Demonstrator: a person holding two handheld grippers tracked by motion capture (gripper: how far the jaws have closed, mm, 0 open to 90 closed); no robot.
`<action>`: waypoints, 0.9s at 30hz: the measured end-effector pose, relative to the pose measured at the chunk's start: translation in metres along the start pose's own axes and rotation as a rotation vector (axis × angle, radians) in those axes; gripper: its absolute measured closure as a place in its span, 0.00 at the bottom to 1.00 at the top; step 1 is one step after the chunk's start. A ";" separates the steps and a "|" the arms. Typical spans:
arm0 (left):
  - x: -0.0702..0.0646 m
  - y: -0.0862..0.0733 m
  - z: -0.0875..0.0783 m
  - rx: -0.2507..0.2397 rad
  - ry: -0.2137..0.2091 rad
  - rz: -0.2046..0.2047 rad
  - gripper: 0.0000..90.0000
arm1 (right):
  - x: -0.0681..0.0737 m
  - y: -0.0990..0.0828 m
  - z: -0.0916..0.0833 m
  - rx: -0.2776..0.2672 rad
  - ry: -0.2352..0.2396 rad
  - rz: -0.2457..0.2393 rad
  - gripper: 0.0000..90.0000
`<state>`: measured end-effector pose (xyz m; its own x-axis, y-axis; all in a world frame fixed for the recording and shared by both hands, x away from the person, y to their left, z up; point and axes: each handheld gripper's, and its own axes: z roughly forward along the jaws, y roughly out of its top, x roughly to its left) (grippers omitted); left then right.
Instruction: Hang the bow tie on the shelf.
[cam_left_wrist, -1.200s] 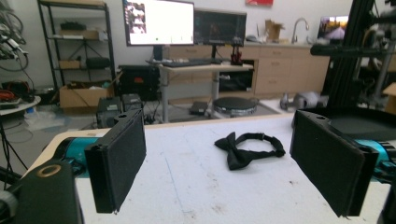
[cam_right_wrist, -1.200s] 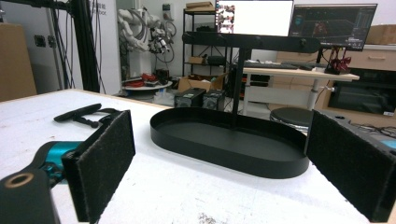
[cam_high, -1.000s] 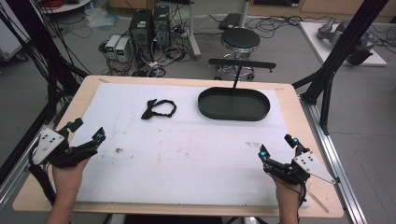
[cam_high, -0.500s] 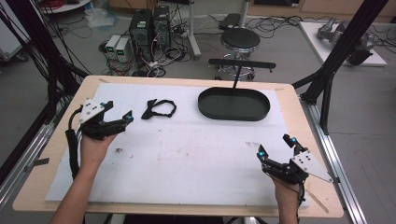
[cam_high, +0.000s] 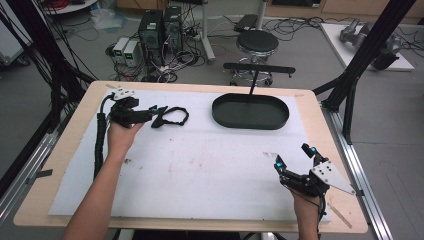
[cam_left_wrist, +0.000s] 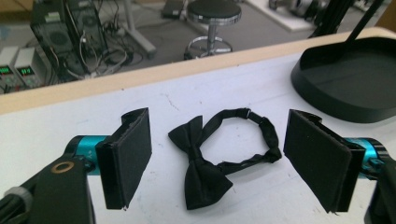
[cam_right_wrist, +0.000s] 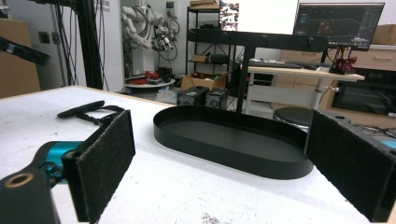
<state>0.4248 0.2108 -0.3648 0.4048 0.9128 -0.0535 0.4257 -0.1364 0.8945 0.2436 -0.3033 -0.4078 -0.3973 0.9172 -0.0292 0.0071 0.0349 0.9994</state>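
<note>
White surface (cam_high: 200, 170) carries a bow tie (cam_left_wrist: 201, 163); left gripper (cam_left_wrist: 217, 158), jaws spread but closing, should center on its knot before pinching.

tray (cam_left_wrist: 345, 88) — cut off by right edge | bow tie (cam_right_wrist: 88, 112) — partly hidden behind near pad

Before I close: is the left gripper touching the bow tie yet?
Apart. In the left gripper view the bow tie lies on the white mat between the left gripper pads, mat showing either side.
</note>
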 end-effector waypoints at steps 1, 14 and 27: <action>0.000 0.000 0.006 0.014 0.008 -0.002 0.27 | 0.000 0.000 0.000 0.000 0.000 0.002 0.09; 0.004 -0.007 0.078 0.214 0.048 -0.047 0.33 | 0.002 -0.003 0.004 0.010 0.015 -0.003 0.09; 0.008 -0.025 0.102 0.325 0.054 -0.075 0.55 | 0.001 -0.005 0.004 0.018 0.020 0.007 0.09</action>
<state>0.4996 0.1819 -0.4326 0.3228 0.9429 -0.0823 0.6919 -0.1757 0.7002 0.2469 -0.3014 -0.4127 -0.4155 0.9093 -0.0221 0.0263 0.0363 0.9990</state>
